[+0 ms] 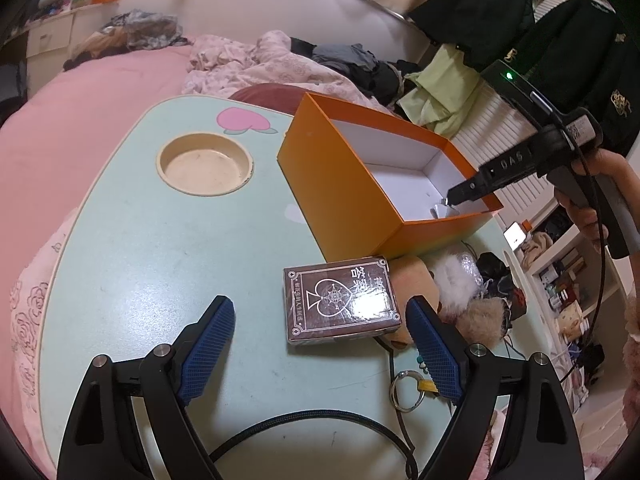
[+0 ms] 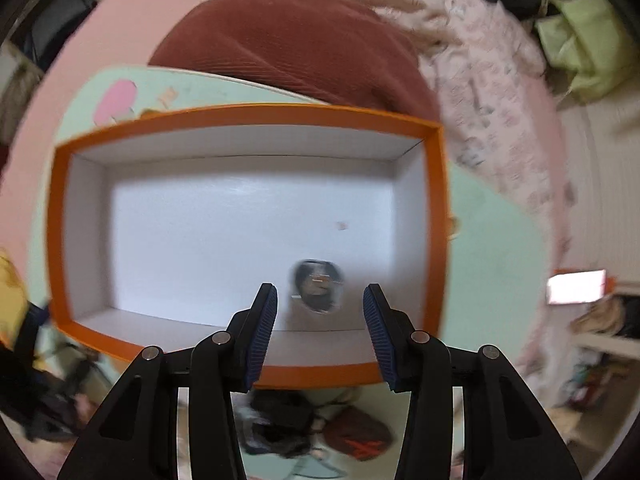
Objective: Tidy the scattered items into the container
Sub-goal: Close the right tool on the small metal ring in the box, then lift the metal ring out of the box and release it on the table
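Note:
An open orange box [image 1: 344, 196] with a white inside stands on the mint lap table [image 1: 160, 264]. A brown card pack [image 1: 340, 300] lies on the table in front of it. My left gripper [image 1: 320, 320] is open, its blue pads on either side of the pack and just short of it. My right gripper [image 2: 320, 304] is open above the box [image 2: 52, 216]; in the left wrist view it [image 1: 450, 202] reaches over the box's near right corner. A small round shiny item [image 2: 319, 286] lies on the box floor between its fingertips.
A metal key ring [image 1: 408, 392] with a yellow tag lies by the table's right edge. A round cup recess [image 1: 204, 164] sits in the table's far left. Plush toys [image 1: 452, 284] lie right of the table. A pink bed surrounds it.

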### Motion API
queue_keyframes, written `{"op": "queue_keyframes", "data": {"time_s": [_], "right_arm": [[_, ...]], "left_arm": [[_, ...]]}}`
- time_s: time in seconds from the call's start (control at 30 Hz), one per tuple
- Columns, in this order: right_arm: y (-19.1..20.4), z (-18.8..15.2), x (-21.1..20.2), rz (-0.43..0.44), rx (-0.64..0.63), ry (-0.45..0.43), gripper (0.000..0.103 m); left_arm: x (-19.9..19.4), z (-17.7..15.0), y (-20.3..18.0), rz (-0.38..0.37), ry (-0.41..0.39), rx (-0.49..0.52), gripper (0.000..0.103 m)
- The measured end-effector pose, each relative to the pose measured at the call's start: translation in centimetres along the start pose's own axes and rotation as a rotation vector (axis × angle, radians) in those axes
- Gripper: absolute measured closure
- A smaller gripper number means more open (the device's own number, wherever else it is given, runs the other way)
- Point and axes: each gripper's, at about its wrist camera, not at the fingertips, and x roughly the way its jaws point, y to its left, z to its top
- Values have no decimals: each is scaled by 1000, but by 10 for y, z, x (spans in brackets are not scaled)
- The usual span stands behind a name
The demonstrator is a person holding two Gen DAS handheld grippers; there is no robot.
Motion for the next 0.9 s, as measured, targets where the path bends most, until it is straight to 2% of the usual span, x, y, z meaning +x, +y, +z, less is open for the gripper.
{"op": "queue_keyframes", "data": {"time_s": [0.07, 0.13, 0.17, 0.2, 0.27, 0.4, 0.47, 0.57, 0.67, 0.7, 0.77, 0.9], "right_arm": [[-4, 1, 11, 27, 37, 23, 57], [-6, -1, 31, -20, 52, 53, 60], [-3, -2, 32, -63, 25, 18, 63], [-1, -4, 31, -51, 16, -19, 74], [-2, -3, 29, -15, 36, -37, 74], [3, -1, 22, -28, 16, -80, 74], [10, -8, 10, -54, 6, -158, 74], [28, -22, -23, -136, -51, -307, 74], [47, -46, -56, -201, -111, -447, 74], [56, -59, -67, -193, -142, -486, 74], [65, -80, -76, -162, -176, -511, 74], [70, -103, -66, -49, -215, -499, 74]], "left_arm": [[0, 0, 0, -1, 0, 0, 16], [0, 0, 0, -3, -2, 3, 16], [-1, 0, 0, -6, -4, 4, 16], [-1, 0, 0, -6, -3, 2, 15], [0, 0, 1, -4, 1, -6, 15], [0, -1, -1, -1, -1, -2, 14], [0, -1, -1, -1, -1, -7, 14], [0, 0, 0, -2, 5, -18, 14], [1, 1, -1, 2, 8, -22, 14], [2, 1, -2, 7, 8, -18, 14], [2, 1, -4, 19, 9, -9, 14], [4, 2, -5, 31, 13, -6, 14]]}}
